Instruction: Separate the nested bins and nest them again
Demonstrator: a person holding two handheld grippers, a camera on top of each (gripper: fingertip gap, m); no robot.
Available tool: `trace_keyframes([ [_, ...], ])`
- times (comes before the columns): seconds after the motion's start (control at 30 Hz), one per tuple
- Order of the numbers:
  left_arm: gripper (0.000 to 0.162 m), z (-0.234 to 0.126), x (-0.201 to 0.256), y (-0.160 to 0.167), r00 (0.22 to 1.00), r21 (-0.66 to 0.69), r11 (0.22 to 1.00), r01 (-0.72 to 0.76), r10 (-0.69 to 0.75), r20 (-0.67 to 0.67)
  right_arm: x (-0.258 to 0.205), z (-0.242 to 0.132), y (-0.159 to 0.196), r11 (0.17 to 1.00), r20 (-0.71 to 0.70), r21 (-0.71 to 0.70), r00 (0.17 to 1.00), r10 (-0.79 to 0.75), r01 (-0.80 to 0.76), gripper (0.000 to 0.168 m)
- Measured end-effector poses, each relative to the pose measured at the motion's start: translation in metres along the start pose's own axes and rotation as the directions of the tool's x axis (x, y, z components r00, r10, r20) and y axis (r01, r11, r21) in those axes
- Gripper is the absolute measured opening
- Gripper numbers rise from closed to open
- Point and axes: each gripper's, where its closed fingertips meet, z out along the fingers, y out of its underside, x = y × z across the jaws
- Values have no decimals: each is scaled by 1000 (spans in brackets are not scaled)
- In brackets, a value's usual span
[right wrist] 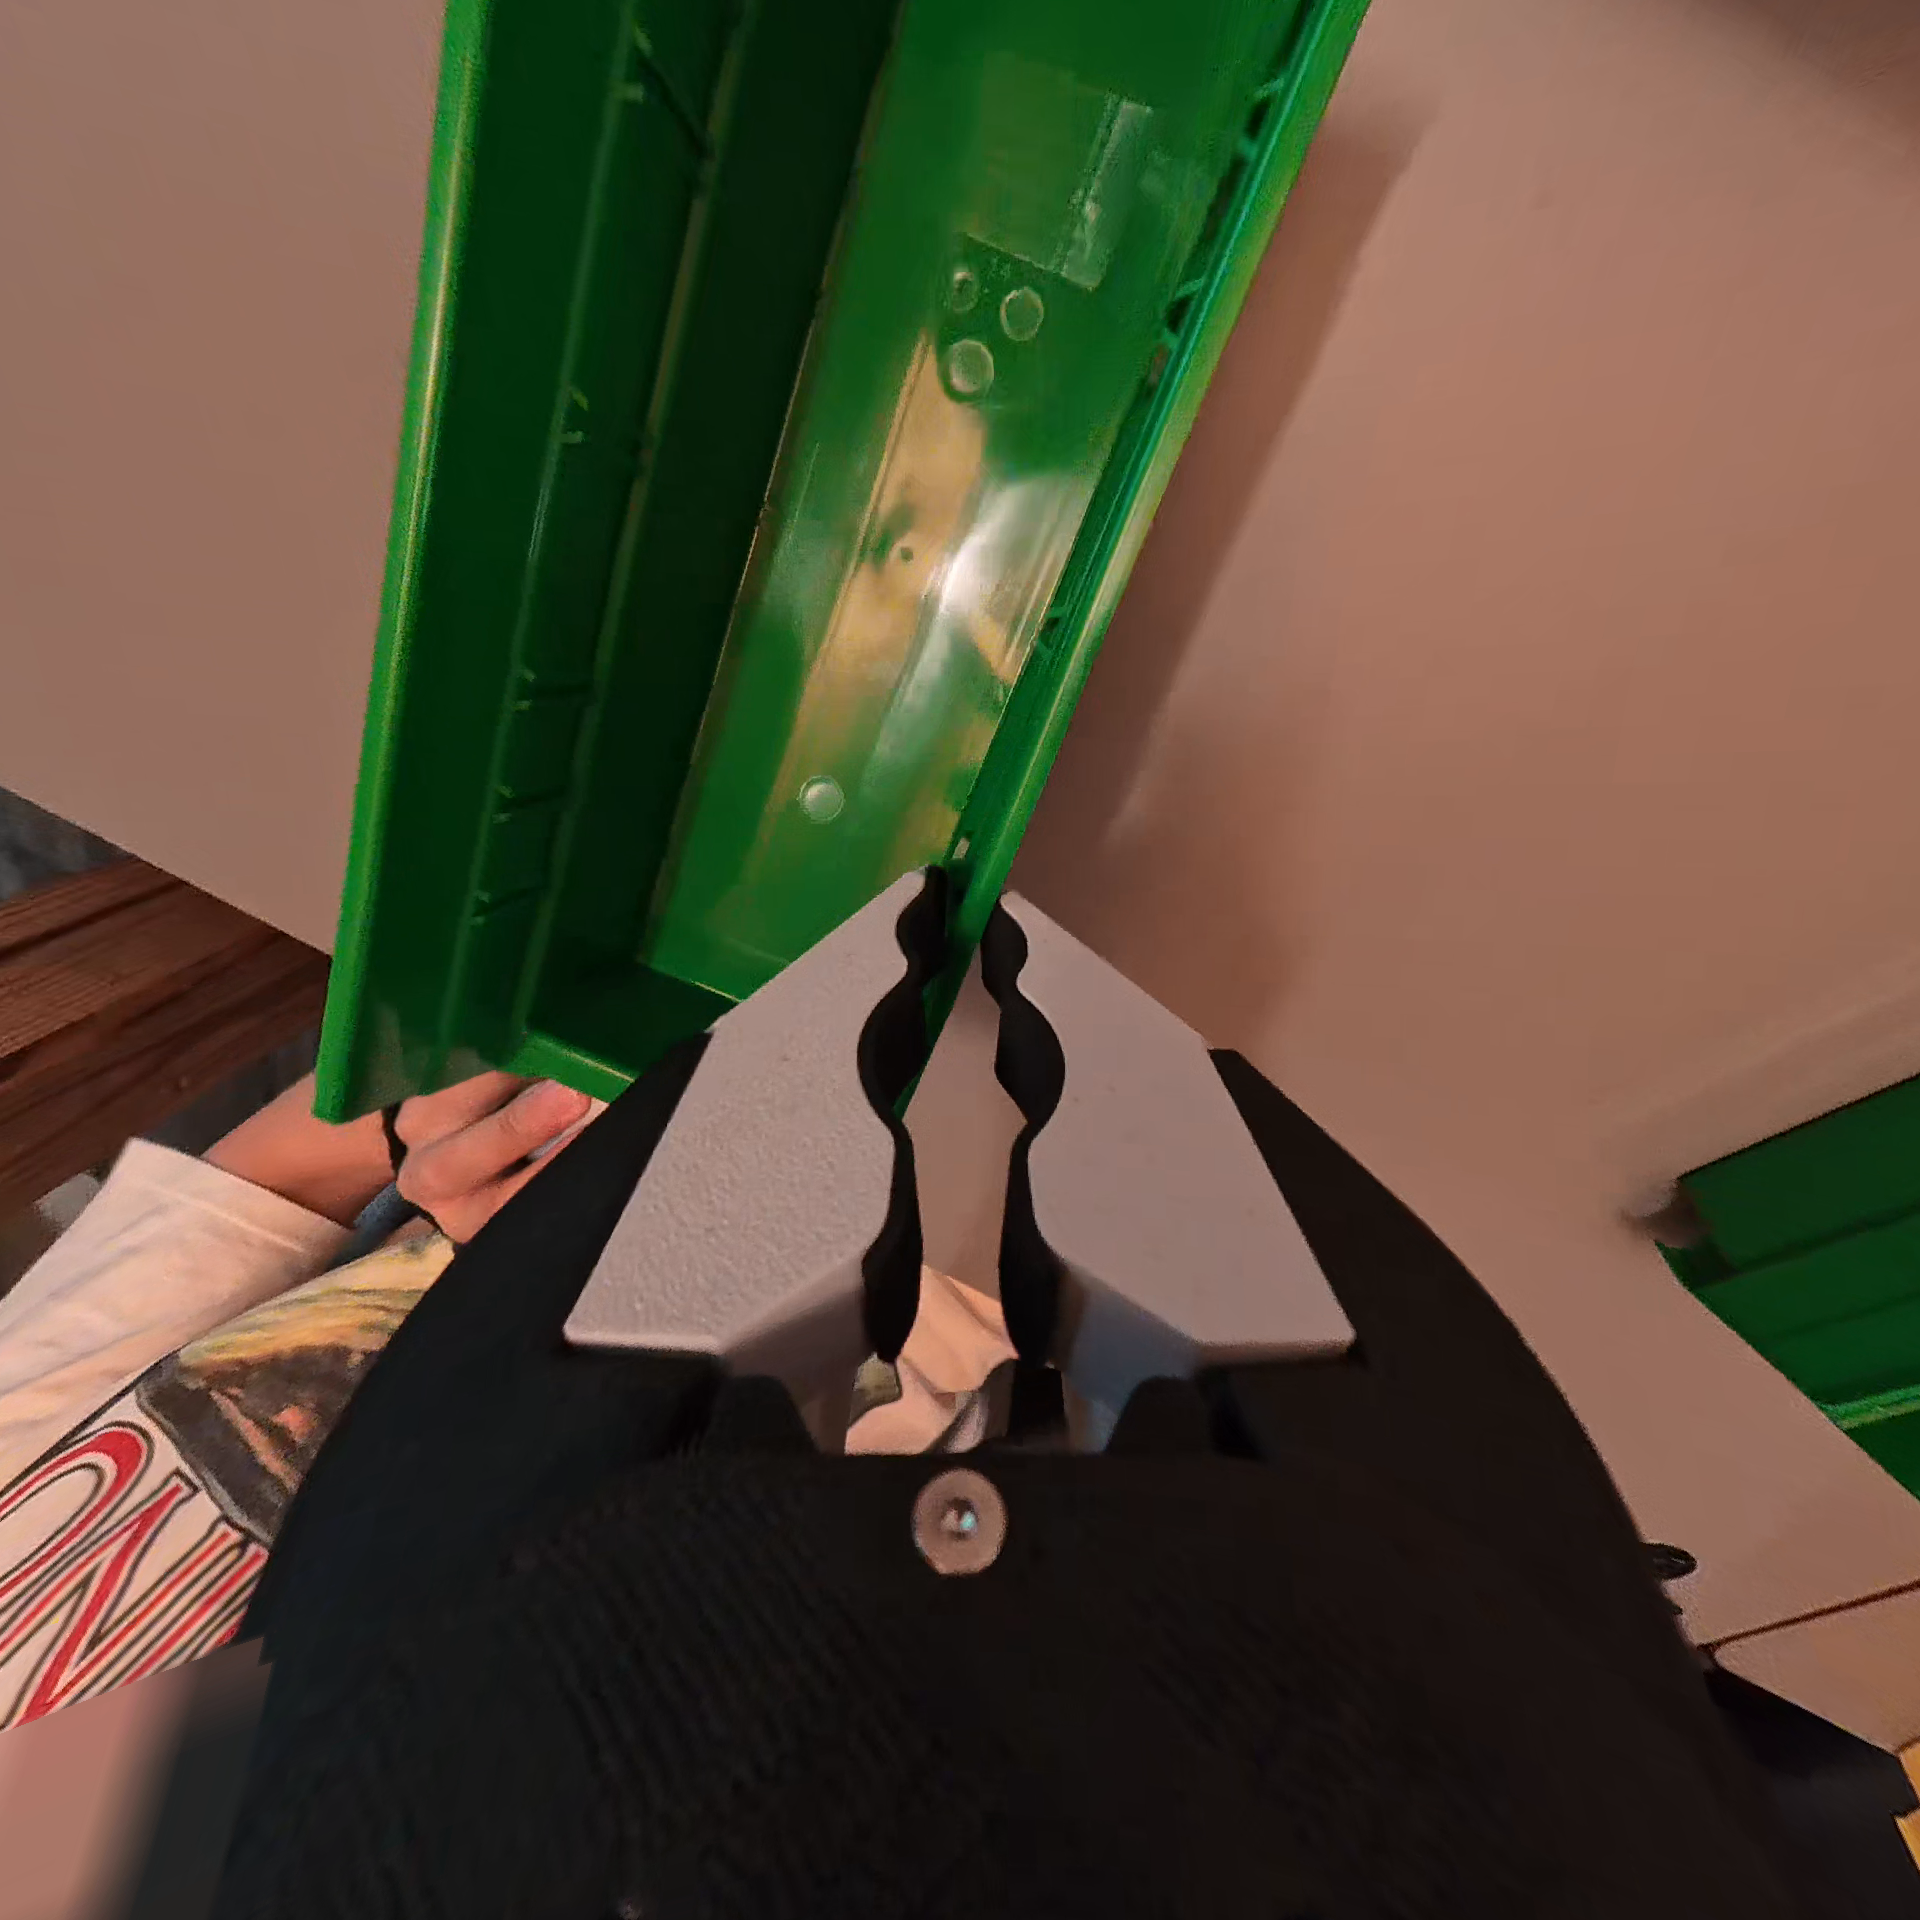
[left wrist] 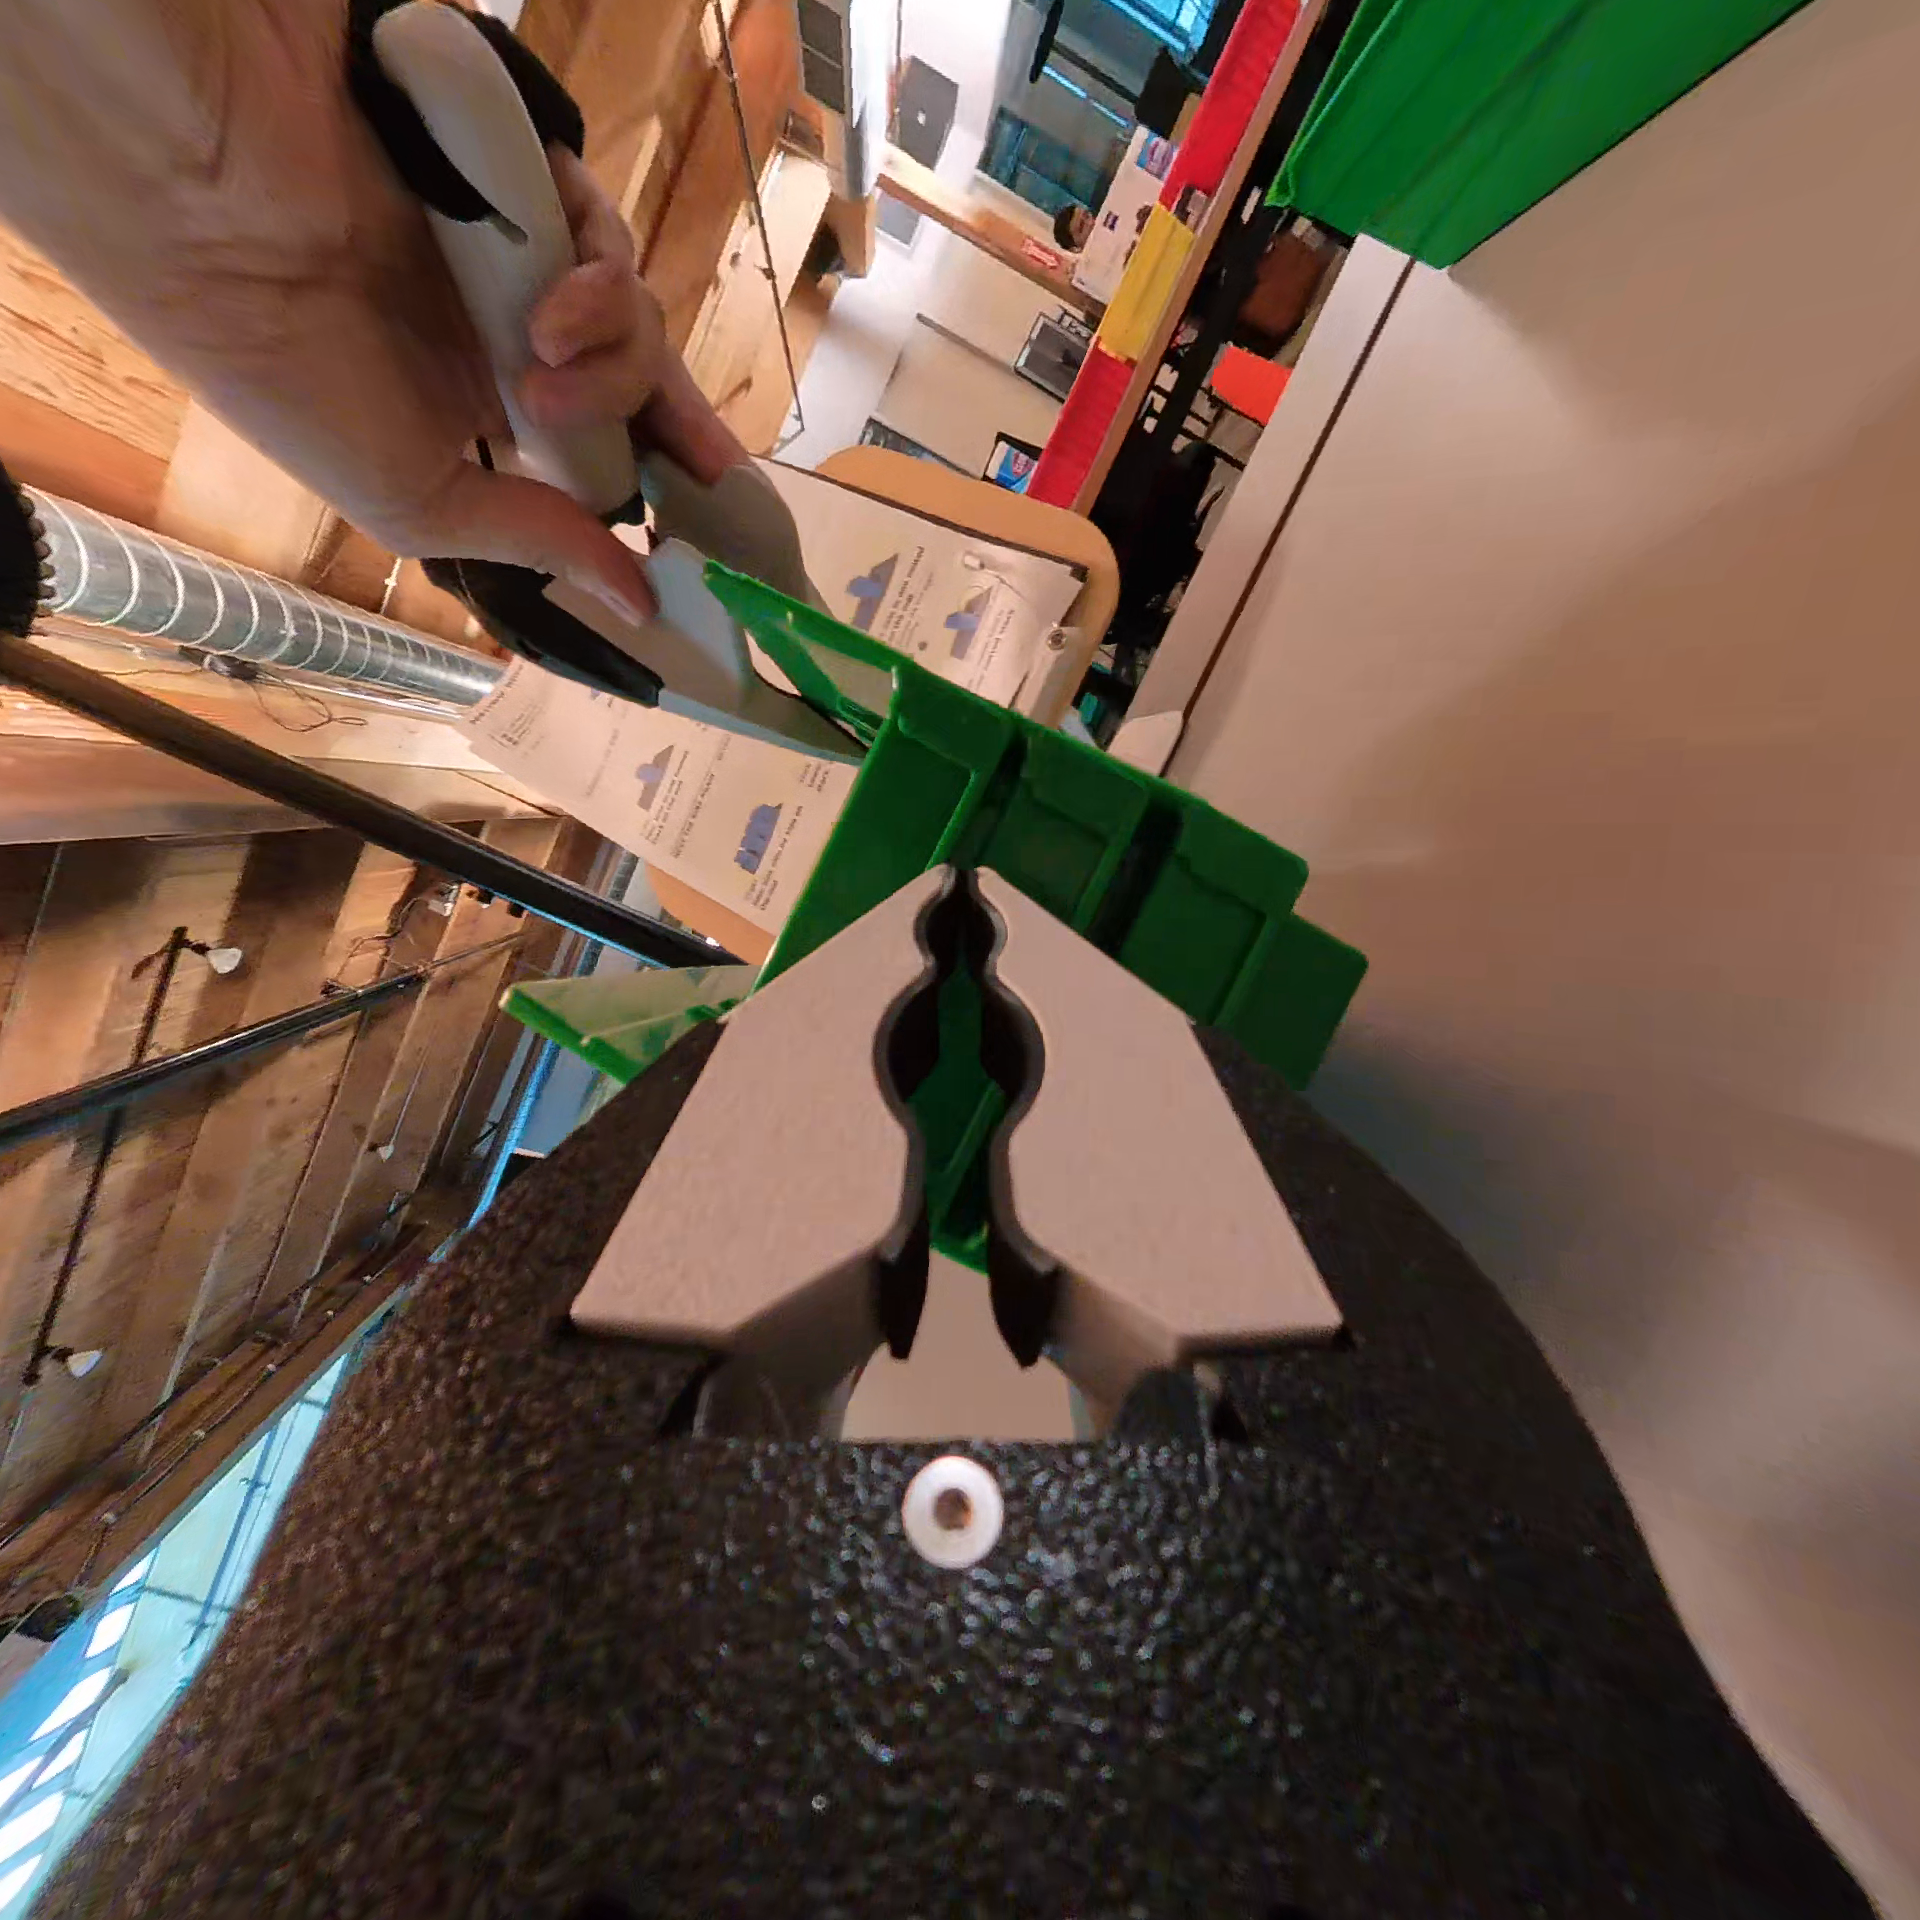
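A long green bin (left wrist: 1091,831) is held off the white table (left wrist: 1610,727) by both grippers. My left gripper (left wrist: 964,878) is shut on a wall at its near end; green plastic shows between the jaws. My right gripper (left wrist: 769,686), held by a hand, grips the far end. In the right wrist view my right gripper (right wrist: 961,883) is shut on the thin rim of the same bin (right wrist: 883,520), which stretches away and shows a glossy face. I cannot tell whether another bin sits nested inside it. A second green bin (right wrist: 1818,1288) lies on the table (right wrist: 1455,520) at the right.
A green object (left wrist: 1507,104) sits at the far end of the table. A printed instruction sheet (left wrist: 935,623) lies on a wooden board beyond the bin. A hand (right wrist: 488,1143) and a sleeve show under the bin's near end.
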Motion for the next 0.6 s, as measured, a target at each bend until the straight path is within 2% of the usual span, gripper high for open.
trace_keyframes([
  [0.3, 0, 3, -6, -3, 998, 8, 999, -53, 53, 21, 3, -4, -1, 999, -39, 8, 999, -31, 31, 5],
  [0.6, 0, 0, 32, -2, 978, 15, 995, 99, -94, -186, 11, 14, 10, 998, -25, 8, 998, -58, 59, 6],
])
